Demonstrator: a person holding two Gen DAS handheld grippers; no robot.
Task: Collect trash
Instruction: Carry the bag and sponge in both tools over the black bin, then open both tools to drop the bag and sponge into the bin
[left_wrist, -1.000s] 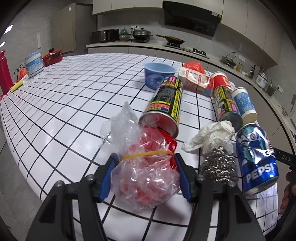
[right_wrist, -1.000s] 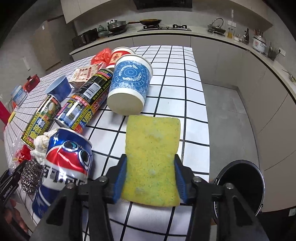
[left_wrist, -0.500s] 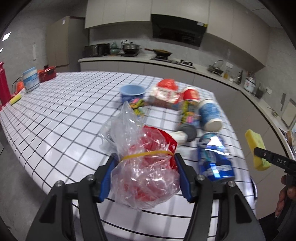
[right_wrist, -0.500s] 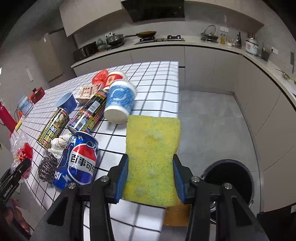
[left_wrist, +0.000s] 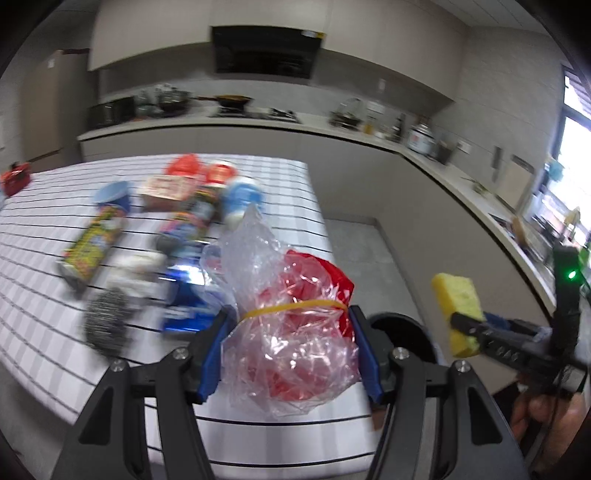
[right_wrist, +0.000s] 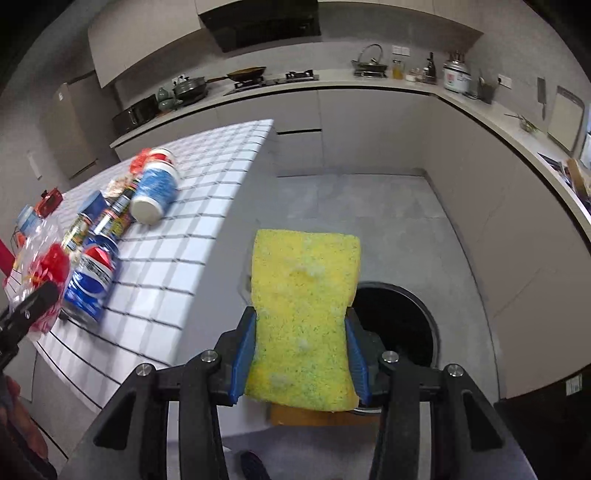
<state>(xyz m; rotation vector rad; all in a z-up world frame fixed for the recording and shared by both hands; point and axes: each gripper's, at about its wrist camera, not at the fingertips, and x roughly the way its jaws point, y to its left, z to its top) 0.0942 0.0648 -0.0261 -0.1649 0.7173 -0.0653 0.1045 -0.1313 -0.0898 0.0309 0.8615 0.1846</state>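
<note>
My left gripper (left_wrist: 290, 350) is shut on a clear plastic bag (left_wrist: 291, 325) with red scraps inside and a yellow rubber band round it, held over the near edge of the white tiled table (left_wrist: 44, 288). My right gripper (right_wrist: 301, 354) is shut on a yellow sponge (right_wrist: 304, 317), out past the table's side and above the floor. A round black trash bin (right_wrist: 402, 325) stands open on the floor just behind the sponge. In the left wrist view the sponge (left_wrist: 458, 306) and the bin's rim (left_wrist: 402, 325) show at the right.
Lying on the table are a Pepsi can (right_wrist: 92, 280), tall printed cans (left_wrist: 92, 243), a blue-and-white cup (right_wrist: 153, 192), a steel scourer (left_wrist: 107, 321), crumpled tissue and snack packs. Grey cabinets and a worktop ring the room; the floor (right_wrist: 369, 206) around the bin is bare.
Both grippers have lifted off the table and swung right, off its side toward the floor bin. The bag and sponge stay gripped, and the table trash has slid to the left of both views.
</note>
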